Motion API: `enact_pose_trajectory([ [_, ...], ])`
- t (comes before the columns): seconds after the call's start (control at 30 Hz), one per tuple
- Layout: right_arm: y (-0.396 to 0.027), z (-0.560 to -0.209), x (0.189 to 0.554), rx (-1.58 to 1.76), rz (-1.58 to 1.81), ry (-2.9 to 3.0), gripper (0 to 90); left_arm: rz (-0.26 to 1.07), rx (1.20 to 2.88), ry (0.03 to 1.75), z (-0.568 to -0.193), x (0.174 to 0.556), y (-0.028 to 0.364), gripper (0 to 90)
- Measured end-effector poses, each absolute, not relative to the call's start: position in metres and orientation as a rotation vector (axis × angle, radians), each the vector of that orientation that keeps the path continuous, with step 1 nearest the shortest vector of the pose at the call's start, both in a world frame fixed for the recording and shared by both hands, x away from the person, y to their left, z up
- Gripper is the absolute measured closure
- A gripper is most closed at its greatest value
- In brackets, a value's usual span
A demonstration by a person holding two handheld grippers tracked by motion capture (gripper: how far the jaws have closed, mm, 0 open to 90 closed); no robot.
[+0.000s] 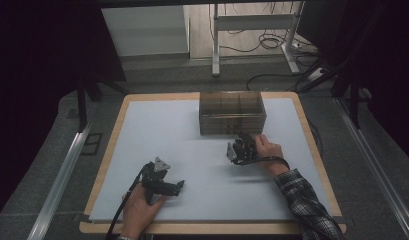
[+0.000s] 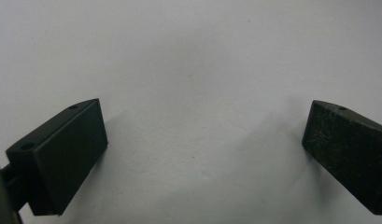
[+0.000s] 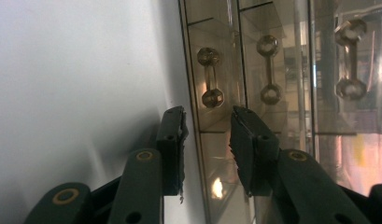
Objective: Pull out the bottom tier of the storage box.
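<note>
Up front, the right gripper (image 1: pixel 240 148) sits at the near face of the smoky clear drawer box (image 1: pixel 232 112), jaws narrowly parted beside a drawer handle (image 3: pixel 208 77), holding nothing. Low on the white desk (image 1: pixel 202 155), the left gripper (image 1: pixel 164 184) points right, jaws spread wide and empty.

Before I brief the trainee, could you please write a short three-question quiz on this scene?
1. True or false: the left gripper holds a part.
2. Which gripper is at the brown transparent drawer box? A) left B) right C) both
3. Fill in: the box stands on a pale ____ covering the wooden table.

Key:
1. False. Its jaws are wide apart over the bare mat.
2. B. The right gripper has its jaws on either side of the box's front lower edge, by the metal drawer handles.
3. Mat.
</note>
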State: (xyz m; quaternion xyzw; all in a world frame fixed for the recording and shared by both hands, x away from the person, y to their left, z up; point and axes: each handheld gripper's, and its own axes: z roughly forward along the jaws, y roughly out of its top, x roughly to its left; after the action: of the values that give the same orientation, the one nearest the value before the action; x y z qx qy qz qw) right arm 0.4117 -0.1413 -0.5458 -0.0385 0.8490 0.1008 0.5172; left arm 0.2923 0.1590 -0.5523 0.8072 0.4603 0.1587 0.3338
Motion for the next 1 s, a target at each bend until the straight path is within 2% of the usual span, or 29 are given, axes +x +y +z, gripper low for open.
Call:
enact_pose_trajectory([
  [0.5, -0.123, -0.562, 0.424, -0.180, 0.108, 1.939, 77.7, 0.416, 2.108, 1.201, -0.552, 0.292, 0.159, 0.0],
  [1.0, -0.120, -0.564, 0.419, -0.182, 0.090, 1.910, 79.6, 0.414, 2.107, 1.202, -0.552, 0.292, 0.159, 0.0],
])
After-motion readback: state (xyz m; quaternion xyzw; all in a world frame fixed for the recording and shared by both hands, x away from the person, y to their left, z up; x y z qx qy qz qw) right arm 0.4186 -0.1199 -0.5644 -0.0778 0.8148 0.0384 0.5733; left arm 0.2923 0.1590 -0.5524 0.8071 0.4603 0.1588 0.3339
